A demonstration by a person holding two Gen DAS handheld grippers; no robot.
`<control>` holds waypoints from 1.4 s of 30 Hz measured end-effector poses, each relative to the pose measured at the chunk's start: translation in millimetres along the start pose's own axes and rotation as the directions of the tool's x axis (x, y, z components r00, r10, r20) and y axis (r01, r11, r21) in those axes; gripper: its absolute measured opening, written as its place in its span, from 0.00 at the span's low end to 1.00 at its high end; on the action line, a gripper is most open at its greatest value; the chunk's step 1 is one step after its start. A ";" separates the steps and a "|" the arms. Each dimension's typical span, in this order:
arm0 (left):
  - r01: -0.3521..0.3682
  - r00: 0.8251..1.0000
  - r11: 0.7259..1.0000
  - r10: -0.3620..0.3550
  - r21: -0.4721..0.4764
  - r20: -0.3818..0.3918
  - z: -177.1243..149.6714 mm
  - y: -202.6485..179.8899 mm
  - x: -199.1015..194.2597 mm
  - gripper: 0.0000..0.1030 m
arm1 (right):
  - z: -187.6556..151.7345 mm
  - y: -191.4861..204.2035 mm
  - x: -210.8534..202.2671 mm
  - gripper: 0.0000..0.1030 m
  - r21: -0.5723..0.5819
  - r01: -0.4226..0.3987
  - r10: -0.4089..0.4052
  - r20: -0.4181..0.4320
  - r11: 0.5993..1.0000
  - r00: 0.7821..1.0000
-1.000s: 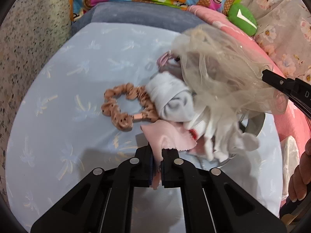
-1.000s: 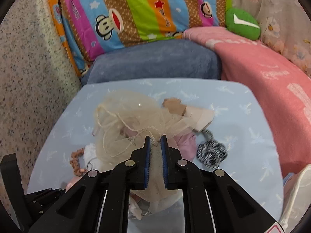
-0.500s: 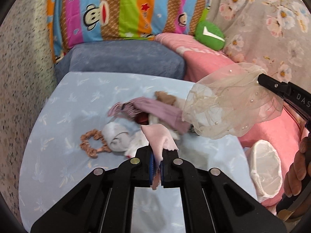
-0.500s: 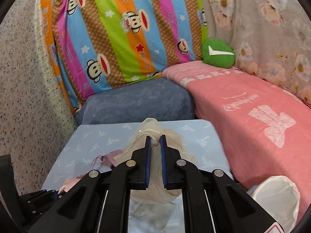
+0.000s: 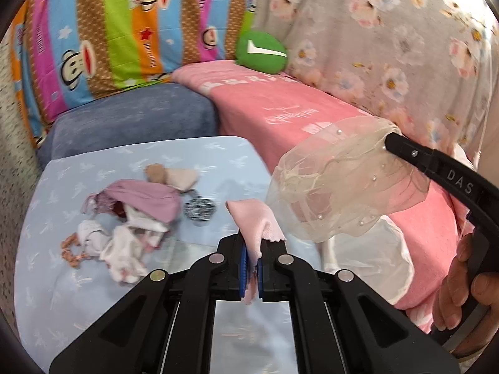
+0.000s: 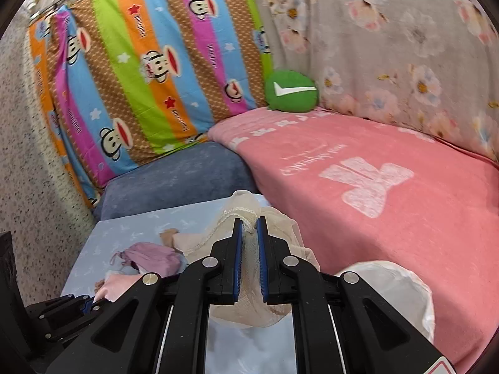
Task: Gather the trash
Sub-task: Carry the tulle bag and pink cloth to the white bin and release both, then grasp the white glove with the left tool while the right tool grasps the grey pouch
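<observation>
My left gripper is shut on a pale pink cloth scrap, held above the light blue table. My right gripper is shut on a cream mesh pouch with pearls; in the left wrist view the pouch hangs in the air at the right, above a white-lined bin. The bin also shows at the lower right of the right wrist view. A pile of cloth bits, a brown scrunchie and a black-and-white scrunchie lie on the table.
A pink blanket covers the seat to the right. A blue cushion lies behind the table. A green round pillow and a striped monkey-print cloth stand at the back. A speckled wall is at left.
Both grippers have risen and drawn back from the pile. The mesh pouch has lifted off the table and swung right above the bin. The pink scrap came up with the left gripper.
</observation>
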State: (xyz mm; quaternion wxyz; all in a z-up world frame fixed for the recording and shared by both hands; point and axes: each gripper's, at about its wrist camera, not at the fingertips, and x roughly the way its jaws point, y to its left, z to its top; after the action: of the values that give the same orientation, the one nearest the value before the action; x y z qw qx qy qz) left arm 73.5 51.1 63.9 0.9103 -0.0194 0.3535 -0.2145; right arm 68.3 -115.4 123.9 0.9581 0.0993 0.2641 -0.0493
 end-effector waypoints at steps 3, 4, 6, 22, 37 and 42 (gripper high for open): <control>0.028 1.000 0.999 -0.027 0.043 -0.002 1.9 -27.2 6.8 0.04 | -6.7 -30.8 -7.8 0.08 0.031 0.034 -0.034 -0.006 0.999 0.999; 0.040 0.999 0.998 -0.040 0.057 -0.004 1.9 -36.5 9.5 0.04 | -9.4 -42.4 -10.1 0.08 0.041 0.048 -0.048 -0.010 0.998 0.999; 0.068 0.998 0.994 -0.067 0.085 -0.012 2.2 -55.1 16.2 0.05 | -14.6 -62.1 -13.3 0.08 0.062 0.071 -0.070 -0.020 0.996 0.997; 0.185 0.981 0.957 -0.165 0.223 -0.106 -6.6 -154.2 58.2 0.06 | -45.0 -157.3 -19.7 0.18 0.170 0.152 -0.141 -0.073 0.974 0.987; 0.115 0.992 0.967 -0.100 0.228 -0.077 -10.9 -159.6 63.6 0.61 | -52.9 -166.9 -29.3 0.44 0.201 0.154 -0.144 -0.061 0.967 0.988; 0.097 0.994 0.971 -0.084 0.220 -0.068 -12.0 -152.8 60.7 0.61 | -56.1 -156.1 -29.0 0.45 0.177 0.140 -0.130 -0.068 0.974 0.989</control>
State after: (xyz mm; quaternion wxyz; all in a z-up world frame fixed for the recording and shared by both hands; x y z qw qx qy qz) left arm 48.0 -110.7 44.9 0.8854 0.0729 0.3524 -0.2943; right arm -7.3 -254.3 66.1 0.9317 0.1694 0.2912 -0.1355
